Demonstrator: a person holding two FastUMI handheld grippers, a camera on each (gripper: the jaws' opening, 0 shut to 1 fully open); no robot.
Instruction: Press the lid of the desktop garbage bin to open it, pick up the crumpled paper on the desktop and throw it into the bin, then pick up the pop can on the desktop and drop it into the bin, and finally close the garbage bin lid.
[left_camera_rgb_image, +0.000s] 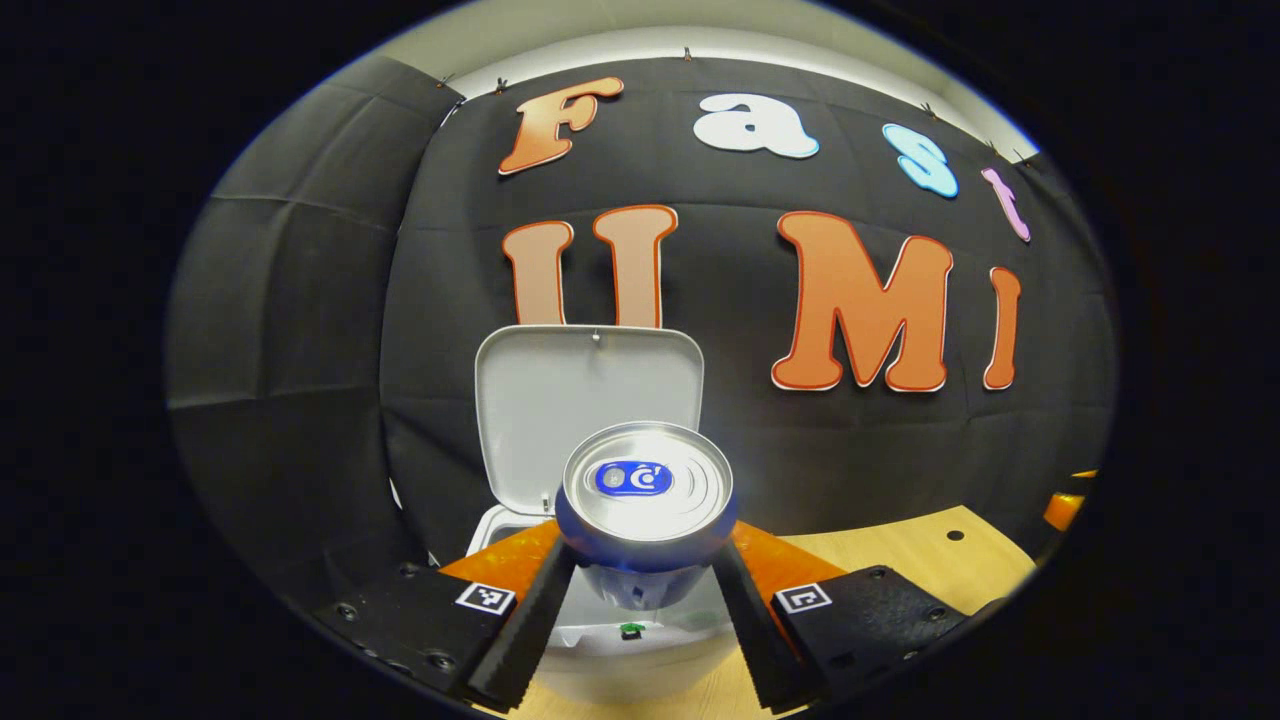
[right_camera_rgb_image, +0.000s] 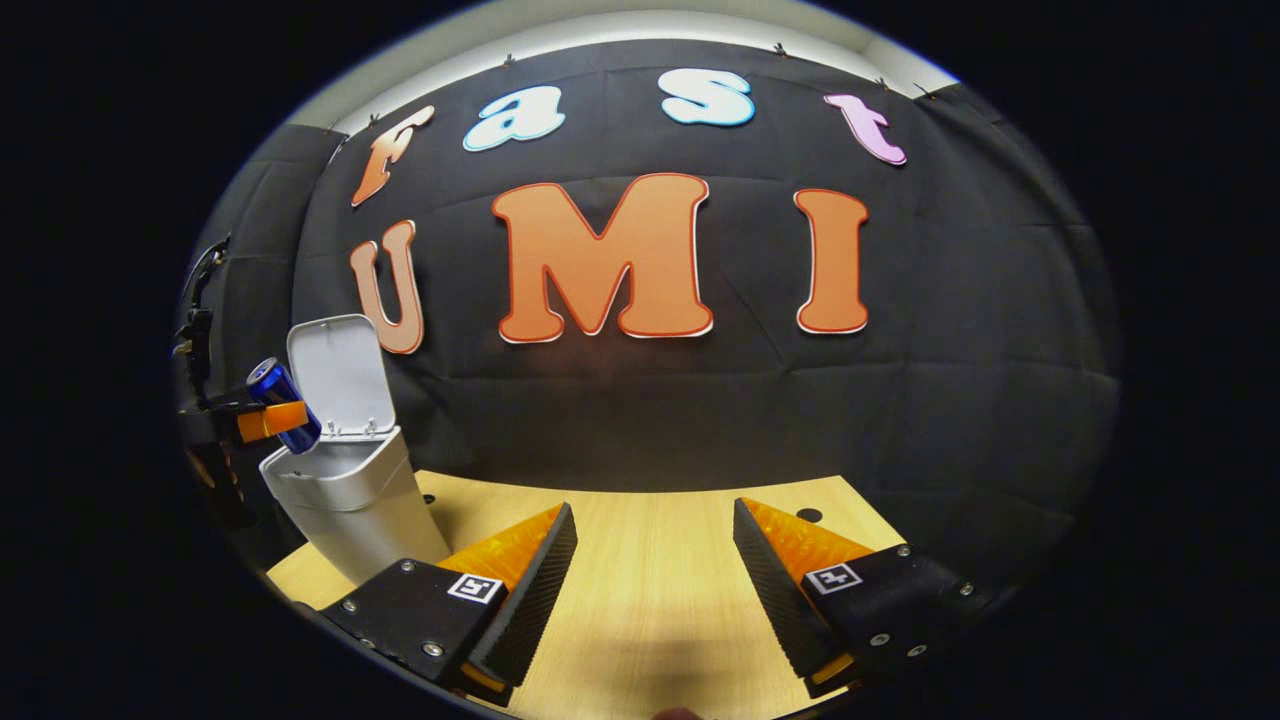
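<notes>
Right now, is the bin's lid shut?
No: in the right gripper view the lid stands upright behind the bin, while the left gripper holds the can over the opening.

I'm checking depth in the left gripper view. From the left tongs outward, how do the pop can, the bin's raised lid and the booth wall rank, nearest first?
1. The pop can: clamped in the left tongs, above the bin's opening.
2. The bin lid: standing open just behind the can.
3. The booth wall: behind the lid, farthest.
</notes>
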